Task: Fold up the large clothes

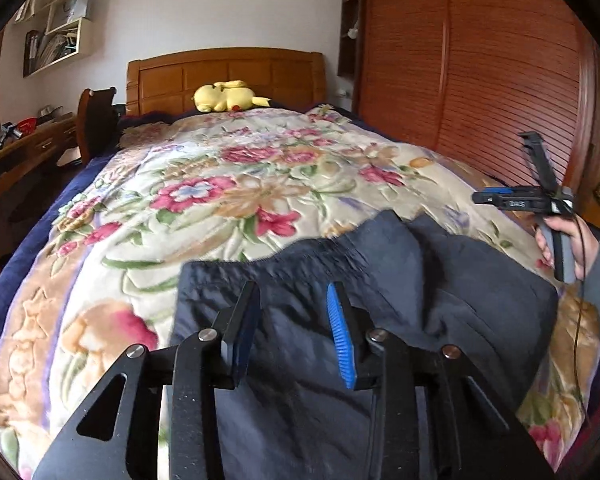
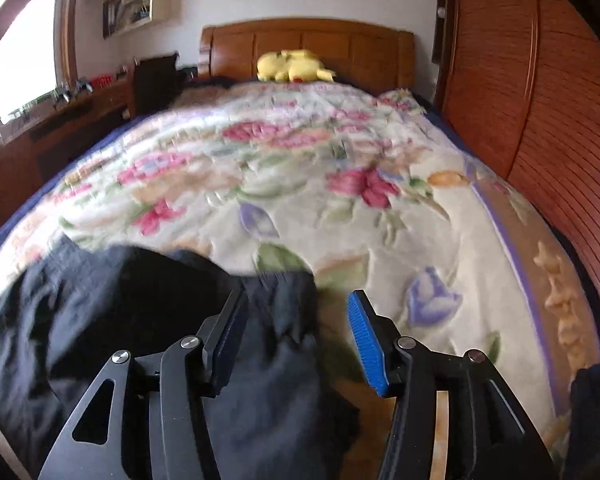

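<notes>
A dark navy garment lies crumpled on the near part of the bed, with a gathered waistband along its far edge. My left gripper hovers over its left part, open, with the fabric below the blue pads and nothing pinched. In the right wrist view the same garment fills the lower left. My right gripper stands open over the garment's right edge, its left finger above the cloth and its right finger above the blanket. A person's hand holds the right gripper's handle at the far right.
A floral blanket covers the bed up to a wooden headboard. A yellow plush toy lies at the head. A slatted wooden wardrobe stands along the right side. A desk stands at the left.
</notes>
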Demonstrator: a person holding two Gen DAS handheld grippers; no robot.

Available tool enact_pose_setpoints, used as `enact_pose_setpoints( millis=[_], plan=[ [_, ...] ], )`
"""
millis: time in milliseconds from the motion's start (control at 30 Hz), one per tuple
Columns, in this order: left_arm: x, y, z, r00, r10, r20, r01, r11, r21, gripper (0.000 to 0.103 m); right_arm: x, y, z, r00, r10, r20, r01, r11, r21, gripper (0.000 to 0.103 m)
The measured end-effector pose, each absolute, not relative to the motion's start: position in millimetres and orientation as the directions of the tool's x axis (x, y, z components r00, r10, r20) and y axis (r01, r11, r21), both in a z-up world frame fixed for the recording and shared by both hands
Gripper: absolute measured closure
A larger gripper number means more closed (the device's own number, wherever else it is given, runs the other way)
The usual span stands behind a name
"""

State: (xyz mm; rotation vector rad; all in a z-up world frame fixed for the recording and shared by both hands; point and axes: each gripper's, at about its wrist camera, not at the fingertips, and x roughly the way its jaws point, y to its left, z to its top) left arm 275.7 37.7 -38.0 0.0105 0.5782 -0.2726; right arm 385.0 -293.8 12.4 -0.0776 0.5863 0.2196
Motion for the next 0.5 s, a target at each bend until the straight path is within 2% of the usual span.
enact_pose_setpoints(
  millis=[233, 400, 433, 467, 500],
  plan=[
    [256.7, 26.2, -53.0, 0.787, -0.253, -0.563, 0.271, 0.961, -0.053, 0.065, 419.0, -296.1, -36.1, 0.669, 0.191, -0.719, -0.241, 0.970, 0.033, 0.049],
    [254.9, 30.1, -54.7, 0.782, -0.273, -0.561, 0.268, 0.959, -0.092, 0.065, 447.9, -298.4, -51.5, 0.604, 0.231, -0.762, -0.241, 0.965, 0.101, 0.049],
    [254.5, 31.3, -54.3, 0.787, -0.262, -0.558, 0.260, 0.962, -0.086, 0.065, 451.1, -300.6, -51.8, 0.600, 0.241, -0.763, -0.237, 0.964, 0.118, 0.053],
    [254.6, 31.6, -53.7, 0.793, -0.251, -0.555, 0.252, 0.965, -0.076, 0.064, 451.6, -302.4, -50.3, 0.601, 0.263, -0.755, -0.245, 0.960, 0.139, 0.069],
    [254.1, 31.8, -53.3, 0.796, -0.244, -0.554, 0.249, 0.966, -0.069, 0.064, 449.9, -303.3, -47.5, 0.608, 0.289, -0.740, -0.264, 0.952, 0.155, 0.076]
  ],
)
